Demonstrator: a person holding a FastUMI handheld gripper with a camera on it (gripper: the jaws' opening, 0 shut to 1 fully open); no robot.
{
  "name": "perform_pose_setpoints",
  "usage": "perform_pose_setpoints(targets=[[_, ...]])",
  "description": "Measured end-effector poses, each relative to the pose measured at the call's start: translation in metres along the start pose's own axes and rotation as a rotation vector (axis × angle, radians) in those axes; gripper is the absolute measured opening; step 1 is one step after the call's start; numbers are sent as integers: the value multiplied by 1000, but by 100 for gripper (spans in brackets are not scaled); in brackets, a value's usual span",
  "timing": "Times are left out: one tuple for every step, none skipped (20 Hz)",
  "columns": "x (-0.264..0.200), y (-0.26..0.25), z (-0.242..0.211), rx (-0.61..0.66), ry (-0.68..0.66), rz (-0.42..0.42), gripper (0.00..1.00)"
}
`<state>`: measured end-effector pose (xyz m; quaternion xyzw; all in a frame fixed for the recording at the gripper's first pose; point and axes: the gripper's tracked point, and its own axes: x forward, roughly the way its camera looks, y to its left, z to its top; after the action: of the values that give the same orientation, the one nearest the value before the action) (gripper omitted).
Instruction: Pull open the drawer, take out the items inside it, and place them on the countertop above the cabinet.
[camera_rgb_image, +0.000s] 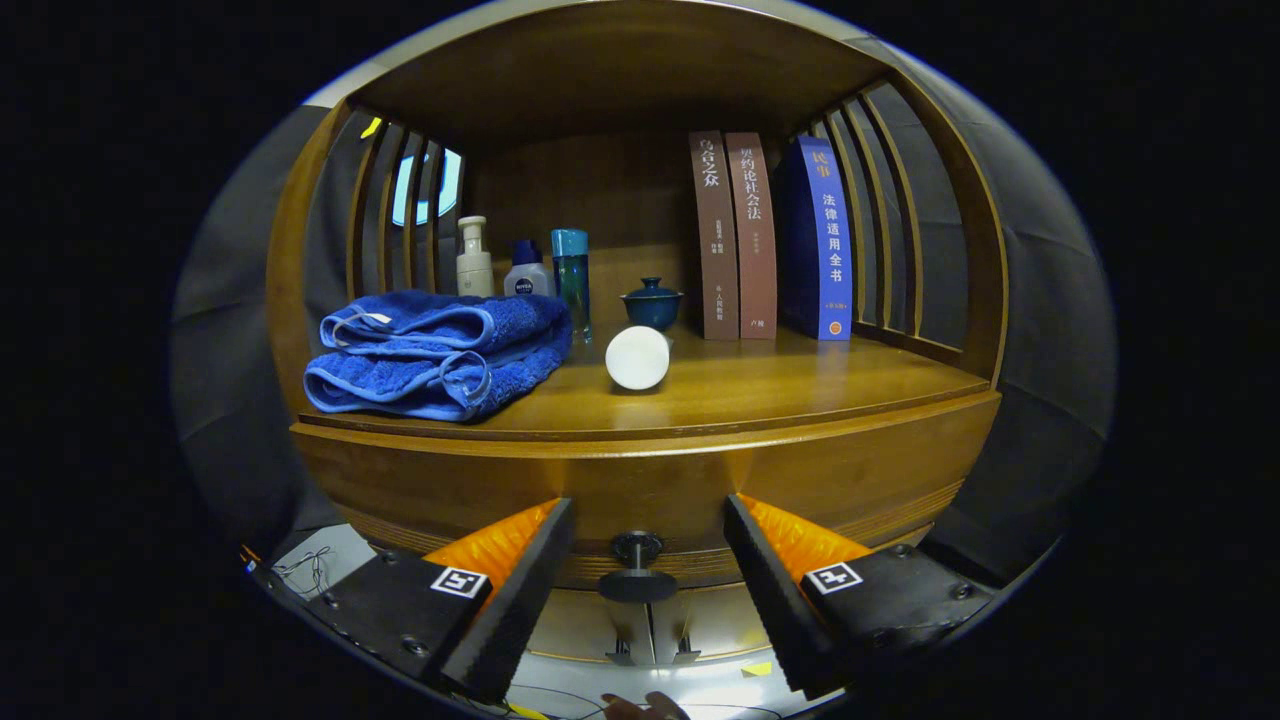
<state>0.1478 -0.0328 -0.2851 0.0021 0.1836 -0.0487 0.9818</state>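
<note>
In the gripper view, the gripper (648, 560) has its two fingers spread wide apart, holding nothing. The dark round drawer knob (637, 550) sits right between the fingers (520, 590), with a gap on each side, so neither finger touches it. The knob is on the front of the wooden drawer (640, 490), which looks shut, so the things inside it are hidden.

Just above the knob is the front edge of the countertop (760, 395). Up and to the left of the knob lies a folded blue towel (435, 350), with one corner hanging a little over that edge. Behind the towel stand three bottles (525, 270); their bottoms are hidden by the towel. Straight above the knob lies a white tube (638, 357) on its side, with a small blue lidded cup (652, 305) behind it. Up and to the right of the knob stand three books (770, 235), upright and touching. The bare wood in front of the books is open room.

Below the knob something pale and bright is cut off by the fingers and hard to make out. A fingertip (645, 708) of a person peeks in there.
</note>
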Motion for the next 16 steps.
perform_pose_setpoints(targets=[[-3, -1, 5, 0, -11, -3, 100], [-6, -2, 9, -1, -20, -5, 100], [-9, -3, 12, -1, -24, -6, 100], [-13, -4, 14, 2, -29, -5, 100], [-16, -4, 16, 5, -29, -3, 100], [-21, -5, 17, 7, -23, -3, 100], [-27, -5, 20, 12, -24, -2, 99], [-34, -4, 26, 17, -33, 2, 100], [-42, -4, 34, 16, -46, 4, 100], [-50, -3, 44, 9, -63, 9, 99], [-59, -1, 51, -6, -73, 11, 99], [-67, 0, 61, -24, -81, 14, 100], [-76, 3, 70, -43, -87, 19, 100], [-83, 6, 80, -63, -95, 28, 100], [-91, 9, 89, -81, -101, 34, 100], [-99, 12, 99, -95, -110, 39, 99]])
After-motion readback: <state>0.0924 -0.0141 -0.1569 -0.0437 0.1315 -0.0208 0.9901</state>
